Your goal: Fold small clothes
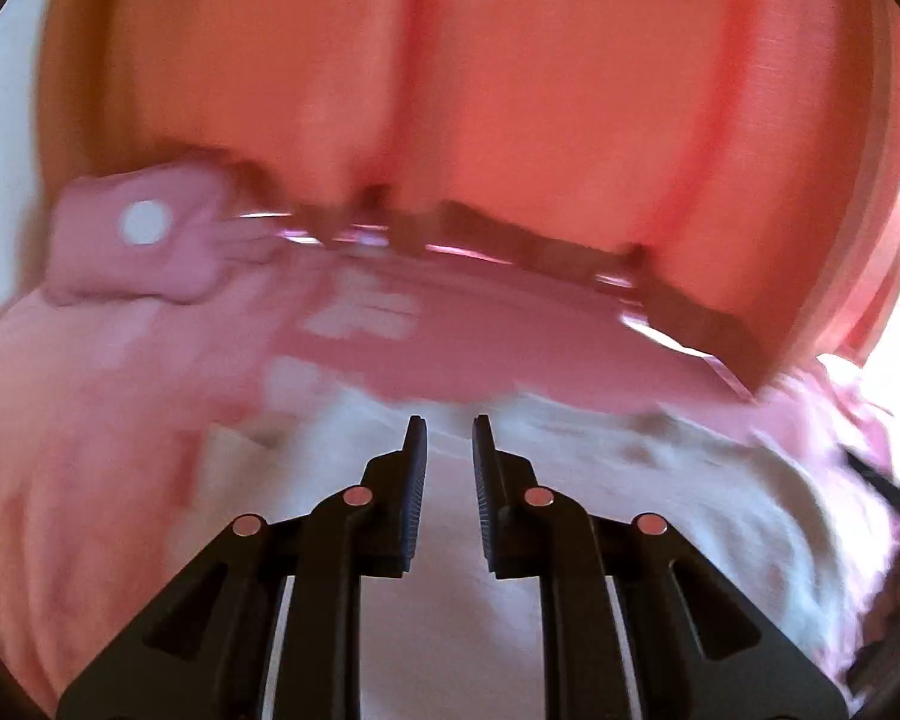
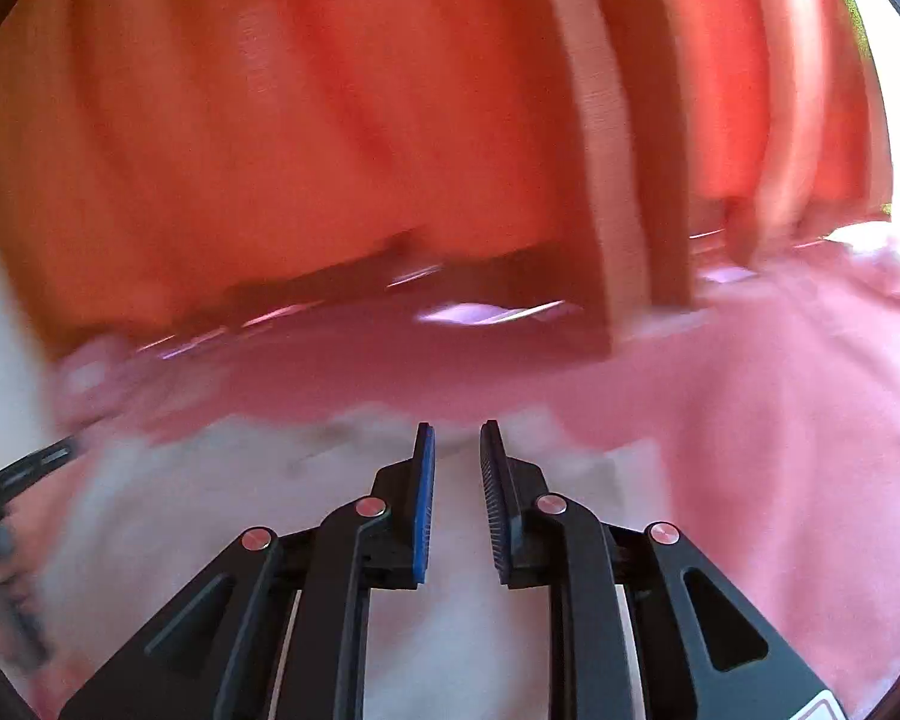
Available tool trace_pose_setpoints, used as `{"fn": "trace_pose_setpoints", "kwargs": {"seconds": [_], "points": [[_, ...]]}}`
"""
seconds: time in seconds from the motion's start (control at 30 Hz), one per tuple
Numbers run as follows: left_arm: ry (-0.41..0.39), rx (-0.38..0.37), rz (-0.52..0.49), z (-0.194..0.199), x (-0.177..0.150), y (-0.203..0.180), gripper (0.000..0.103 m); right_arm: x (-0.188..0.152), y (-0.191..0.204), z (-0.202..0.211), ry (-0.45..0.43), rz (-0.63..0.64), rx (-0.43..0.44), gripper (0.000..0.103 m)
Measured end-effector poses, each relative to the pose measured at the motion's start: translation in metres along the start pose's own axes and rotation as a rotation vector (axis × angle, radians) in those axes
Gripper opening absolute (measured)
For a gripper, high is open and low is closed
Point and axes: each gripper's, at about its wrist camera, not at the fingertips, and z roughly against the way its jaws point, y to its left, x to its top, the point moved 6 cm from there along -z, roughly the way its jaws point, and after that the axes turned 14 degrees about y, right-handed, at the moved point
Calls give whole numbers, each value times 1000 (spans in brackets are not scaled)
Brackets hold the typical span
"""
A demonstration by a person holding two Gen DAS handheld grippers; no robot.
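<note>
A white fuzzy garment (image 1: 660,480) lies on a pink surface (image 1: 480,336), right under both grippers. It also shows in the right wrist view (image 2: 210,480). My left gripper (image 1: 449,426) hangs just above its far edge, jaws a narrow gap apart with nothing between them. My right gripper (image 2: 456,429) hangs over the same edge with a similar narrow gap and nothing held. Both views are blurred by motion. The right gripper's fingers (image 1: 888,486) show at the right edge of the left wrist view. The left gripper's fingers (image 2: 24,468) show at the left of the right wrist view.
A pink cloth with white patches (image 1: 90,408) lies to the left; a bunched pink piece with a white dot (image 1: 144,222) sits behind it. More pink cloth (image 2: 780,420) lies to the right. Orange-red curtains (image 1: 450,60) hang behind, also in the right wrist view (image 2: 330,120).
</note>
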Motion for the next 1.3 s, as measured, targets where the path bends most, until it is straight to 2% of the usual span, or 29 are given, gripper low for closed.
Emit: {"fn": "trace_pose_setpoints", "kwargs": {"seconds": [0.07, 0.13, 0.2, 0.27, 0.33, 0.4, 0.47, 0.5, 0.57, 0.63, 0.67, 0.73, 0.8, 0.9, 0.97, 1.0, 1.1, 1.17, 1.23, 1.3], "points": [[50, -57, -52, -5, -17, -26, 15, -22, 41, -21, 116, 49, 151, 14], [116, -74, -111, -18, -40, -49, 17, -47, 74, -38, 213, 118, 215, 9], [184, -17, -145, -34, -65, -50, 17, -74, 84, -50, 295, 179, 193, 6], [238, 62, -141, -44, -86, -29, 17, -82, 54, -50, 317, 121, 130, 0], [231, 76, -113, -37, -92, -9, 17, -77, 10, -34, 304, -19, 115, 0], [230, 115, -56, -18, -96, 17, 17, -75, -52, -4, 228, -136, -77, 0], [250, 171, 15, -11, -108, 48, 17, -85, -105, 20, 202, -253, -284, 0], [250, 149, 44, -9, -111, 54, 17, -89, -119, 28, 189, -305, -257, 0], [241, 109, 88, -6, -107, 58, 17, -91, -120, 42, 147, -371, -113, 0], [236, 143, 59, -8, -107, 55, 17, -92, -106, 45, 131, -298, -134, 0], [233, 158, 48, -8, -109, 52, 17, -96, -100, 35, 171, -259, -166, 0], [224, 189, 27, -9, -111, 50, 17, -108, -106, 17, 259, -277, -208, 0], [218, 186, 33, -8, -111, 50, 17, -103, -111, 26, 205, -330, -172, 0], [212, 153, 69, -4, -113, 53, 17, -101, -109, 48, 133, -336, -183, 0], [208, 150, 73, -4, -114, 54, 17, -108, -116, 36, 204, -333, -258, 0], [205, 154, 72, -4, -114, 54, 18, -108, -117, 28, 236, -345, -261, 0], [200, 147, 86, -1, -115, 55, 17, -92, -111, 35, 196, -354, -253, 0], [191, 125, 105, 4, -116, 57, 17, -84, -93, 42, 160, -347, -171, 0], [186, 107, 122, 8, -117, 60, 17, -82, -67, 44, 155, -291, -127, 0], [190, 100, 124, 8, -118, 61, 17, -79, -35, 34, 181, -192, -121, 0]]}}
